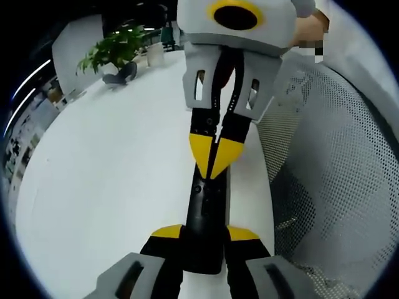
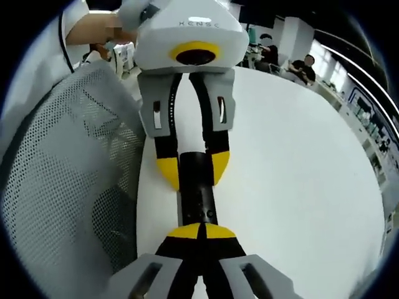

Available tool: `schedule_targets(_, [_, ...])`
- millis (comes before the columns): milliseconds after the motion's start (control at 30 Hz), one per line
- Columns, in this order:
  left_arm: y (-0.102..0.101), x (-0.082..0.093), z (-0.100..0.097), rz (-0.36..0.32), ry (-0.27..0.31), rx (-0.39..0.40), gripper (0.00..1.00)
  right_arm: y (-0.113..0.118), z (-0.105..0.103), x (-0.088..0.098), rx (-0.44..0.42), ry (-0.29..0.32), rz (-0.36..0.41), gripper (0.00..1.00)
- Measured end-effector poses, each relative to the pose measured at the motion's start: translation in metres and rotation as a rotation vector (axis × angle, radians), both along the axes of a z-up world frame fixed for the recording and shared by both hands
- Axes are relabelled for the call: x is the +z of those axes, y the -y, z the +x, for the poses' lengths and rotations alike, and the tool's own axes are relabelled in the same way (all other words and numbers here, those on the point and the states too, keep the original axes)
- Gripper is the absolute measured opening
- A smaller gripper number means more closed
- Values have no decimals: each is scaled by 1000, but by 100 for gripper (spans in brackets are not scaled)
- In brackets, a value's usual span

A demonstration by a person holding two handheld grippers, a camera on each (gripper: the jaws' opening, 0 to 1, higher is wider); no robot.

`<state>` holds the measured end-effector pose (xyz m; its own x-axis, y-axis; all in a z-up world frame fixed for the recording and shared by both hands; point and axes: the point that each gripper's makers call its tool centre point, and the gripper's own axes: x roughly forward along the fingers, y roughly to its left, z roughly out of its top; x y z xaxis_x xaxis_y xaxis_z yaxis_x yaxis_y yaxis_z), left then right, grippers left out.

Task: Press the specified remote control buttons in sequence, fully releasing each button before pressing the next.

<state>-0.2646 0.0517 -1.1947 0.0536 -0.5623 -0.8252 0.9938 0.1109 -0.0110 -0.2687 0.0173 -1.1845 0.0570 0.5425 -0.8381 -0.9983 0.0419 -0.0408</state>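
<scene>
A slim black remote control [image 1: 204, 208] lies lengthwise over the white table [image 1: 112, 174]. My left gripper [image 1: 206, 234] is shut on its near end, a yellow fingertip on each side. My right gripper [image 1: 215, 154] reaches in from above, shut, its joined yellow tips resting on the remote's upper face. In the right gripper view, the right gripper [image 2: 201, 232] has its tips together on the buttons of the remote [image 2: 196, 193]. The left gripper [image 2: 193, 169] clamps the remote's far end there.
A grey mesh chair back [image 1: 336, 174] stands close beside the table edge and appears again as the chair [image 2: 68, 174]. A potted plant [image 1: 115, 53] and a white cup [image 1: 155, 55] sit at the table's far end. Seated people [image 2: 303, 67] are in the background.
</scene>
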Motion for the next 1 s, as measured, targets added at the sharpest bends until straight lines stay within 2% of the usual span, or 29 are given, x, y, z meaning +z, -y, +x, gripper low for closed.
schedule_targets(300, [0, 0, 0, -13, 4, 2, 23, -3, 2, -3, -6, -40, -80, 0])
schedule_targets(400, [0, 0, 0, -6, 3, 1, 23, -1, 3, -3, -47, -86, -58, 0])
schedule_targets(633, [1, 0, 0, -8, 0, 8, 23, 2, 3, 0, -54, -143, -16, 0])
schedule_targets(900, [1, 0, 0, -13, -2, 21, 23, 10, 2, -1, -75, -148, -26, 0])
schedule_targets(1000, [1, 0, 1, -18, -2, 25, 23, 9, 2, -2, -57, -111, -70, 0])
